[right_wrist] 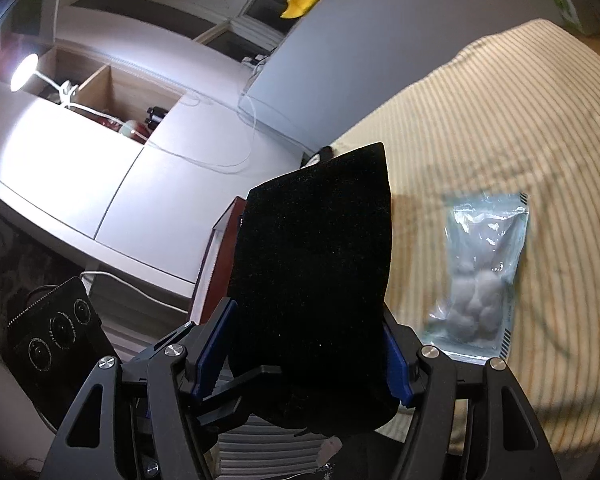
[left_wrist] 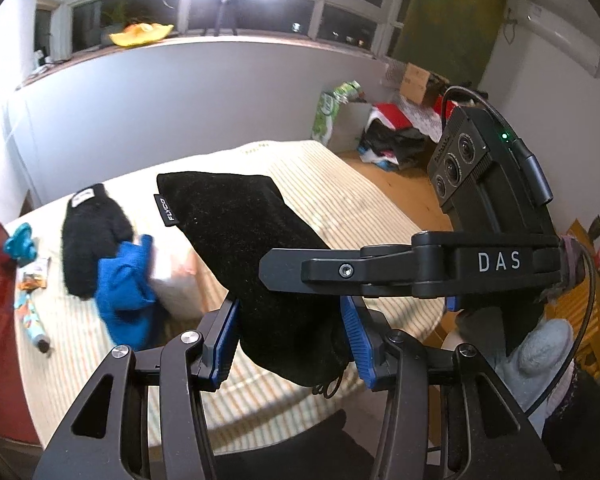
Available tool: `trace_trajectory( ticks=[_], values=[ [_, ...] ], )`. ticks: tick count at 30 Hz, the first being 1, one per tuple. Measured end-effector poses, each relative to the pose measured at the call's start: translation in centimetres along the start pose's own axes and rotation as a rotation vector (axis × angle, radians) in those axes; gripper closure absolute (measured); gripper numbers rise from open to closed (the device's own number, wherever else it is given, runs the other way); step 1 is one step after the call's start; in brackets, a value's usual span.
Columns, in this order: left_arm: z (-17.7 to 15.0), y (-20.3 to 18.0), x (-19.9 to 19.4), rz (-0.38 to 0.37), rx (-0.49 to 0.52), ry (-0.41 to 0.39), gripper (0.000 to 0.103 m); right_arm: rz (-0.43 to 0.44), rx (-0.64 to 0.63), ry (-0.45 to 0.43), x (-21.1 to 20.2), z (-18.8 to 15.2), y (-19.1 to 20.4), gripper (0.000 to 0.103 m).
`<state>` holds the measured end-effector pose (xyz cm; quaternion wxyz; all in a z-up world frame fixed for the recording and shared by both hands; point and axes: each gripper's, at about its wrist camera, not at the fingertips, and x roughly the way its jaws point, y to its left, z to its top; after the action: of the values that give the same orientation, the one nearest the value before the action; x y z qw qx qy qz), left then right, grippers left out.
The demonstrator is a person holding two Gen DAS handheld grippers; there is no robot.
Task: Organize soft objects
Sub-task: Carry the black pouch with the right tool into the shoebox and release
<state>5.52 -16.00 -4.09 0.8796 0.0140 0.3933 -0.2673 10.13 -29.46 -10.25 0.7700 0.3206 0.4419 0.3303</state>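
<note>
Surface: striped cream bed cover (left_wrist: 340, 184), window wall behind.
Pouch: black velvet pouch (left_wrist: 244, 240) held above the bed, clamped by both tools.
Left gripper (left_wrist: 290, 332): blue pads pressed on the pouch's lower end.
Right gripper (right_wrist: 312, 344): closed on the same pouch.
On bed: black glove (left_wrist: 92, 240), blue cloth (left_wrist: 124, 292), clear cotton-ball packet (right_wrist: 480, 272).

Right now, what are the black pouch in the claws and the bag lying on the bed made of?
Black pouch: looks like velvet or flocked fabric, matte and fuzzy with pale lint specks, a sewn side tag and a drawstring end. Bag: clear glossy plastic film, probably with sealed edges; it reflects light and shows white fluffy balls inside, likely cotton. Bed cover: striped woven cloth, matte.
</note>
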Motion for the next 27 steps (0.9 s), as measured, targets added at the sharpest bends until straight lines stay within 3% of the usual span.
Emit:
trace_trajectory(
  ticks=[7, 15, 27],
  values=[
    [0.0, 4.1, -3.4, 0.049, -0.079, -0.065, 0.057, -0.045, -0.136, 0.051, 3.7, 1.4, 5.7, 0.040],
    [-1.0, 11.5, -8.9, 0.144, -0.207, -0.160, 0.057, -0.025, -0.299, 0.145, 11.2, 2.3, 13.8, 0.040],
    [-4.9, 20.8, -15.2, 0.303, -0.388, -0.227, 0.057, 0.013, -0.475, 0.283, 22.5, -0.7, 23.1, 0.040]
  ],
)
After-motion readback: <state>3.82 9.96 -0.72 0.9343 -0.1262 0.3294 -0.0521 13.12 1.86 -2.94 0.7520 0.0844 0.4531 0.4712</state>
